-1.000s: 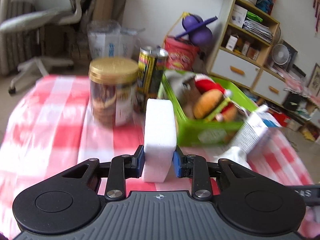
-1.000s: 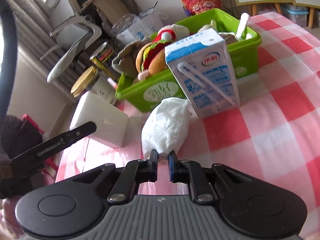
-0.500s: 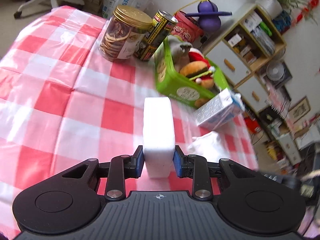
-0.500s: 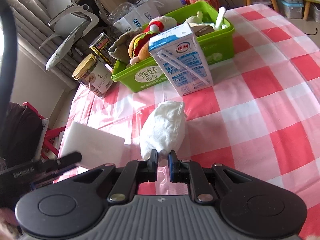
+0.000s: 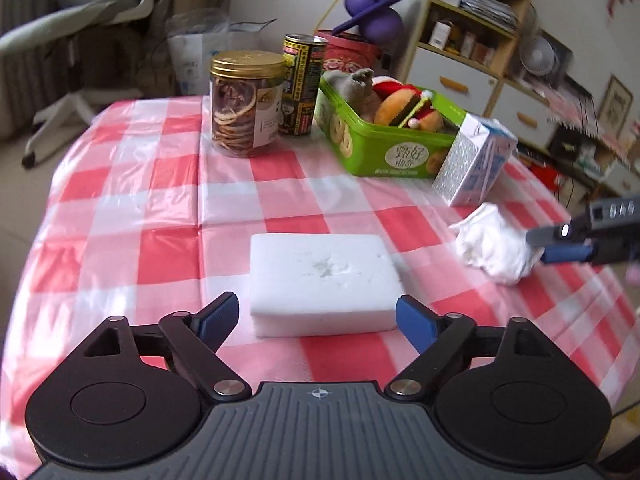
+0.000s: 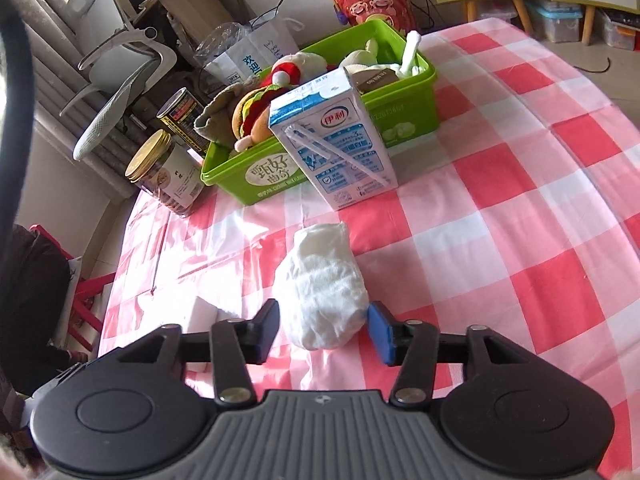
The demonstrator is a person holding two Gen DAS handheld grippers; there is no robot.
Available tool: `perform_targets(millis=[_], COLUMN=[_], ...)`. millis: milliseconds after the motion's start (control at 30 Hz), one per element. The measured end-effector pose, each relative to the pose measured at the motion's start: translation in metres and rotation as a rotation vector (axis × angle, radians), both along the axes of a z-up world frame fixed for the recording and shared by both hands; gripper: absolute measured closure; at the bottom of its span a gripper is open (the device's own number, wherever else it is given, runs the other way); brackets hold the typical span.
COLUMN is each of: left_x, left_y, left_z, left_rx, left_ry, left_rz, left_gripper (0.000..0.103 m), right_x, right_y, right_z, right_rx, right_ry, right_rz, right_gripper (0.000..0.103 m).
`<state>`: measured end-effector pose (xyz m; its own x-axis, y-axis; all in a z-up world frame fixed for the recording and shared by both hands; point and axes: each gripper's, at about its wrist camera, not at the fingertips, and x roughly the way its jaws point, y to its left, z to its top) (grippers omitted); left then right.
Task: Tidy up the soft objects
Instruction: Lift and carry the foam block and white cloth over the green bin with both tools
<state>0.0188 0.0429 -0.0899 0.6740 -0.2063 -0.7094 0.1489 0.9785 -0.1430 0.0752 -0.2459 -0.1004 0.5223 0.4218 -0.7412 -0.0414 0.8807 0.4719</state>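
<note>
A white foam block (image 5: pixel 322 280) lies flat on the red-and-white checked tablecloth (image 5: pixel 132 216), its long axis running across the left gripper (image 5: pixel 318 314), whose 2 blue-padded jaws stand wide apart on either side of the block's near edge, holding nothing. Half a second earlier the same jaws clamped the block upright on its edge. Beside the block, toward the green bin (image 5: pixel 384 152) of plush toys, a crumpled white cloth (image 6: pixel 322 286) rests on the tablecloth, its long axis pointing at the milk carton (image 6: pixel 334 140) that stands against the bin. The right gripper (image 6: pixel 322 330), shut on the cloth's near end 0.5 seconds ago, now brackets it with jaws spread, 1 pad (image 6: pixel 380 332) grazing it.
</note>
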Motion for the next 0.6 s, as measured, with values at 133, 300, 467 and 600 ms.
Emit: perform_targets(millis=[133, 300, 467, 600], left_x=[0.002, 0.006, 0.013, 0.020], left_y=[-0.004, 0.000, 0.013, 0.025], left_z=[-0.008, -0.011, -0.007, -0.010], left_rx=[0.046, 0.068, -0.065, -0.169], left_ry=[-0.008, -0.022, -0.001, 0.056], left_rz=[-0.040, -0.083, -0.051, 0.028], left_gripper=[0.019, 0.019, 0.019, 0.020], right_x=[0.001, 0.003, 0.005, 0.006], right_y=[0.005, 0.005, 0.009, 0.011], right_z=[0.001, -0.003, -0.007, -0.010], right_rx=[-0.058, -0.073, -0.106, -0.132], right_ry=[-0.030, -0.028, -0.034, -0.045], right_rz=[0.002, -0.011, 0.007, 0.004], right_gripper=[0.067, 0.066, 0.066, 0.066])
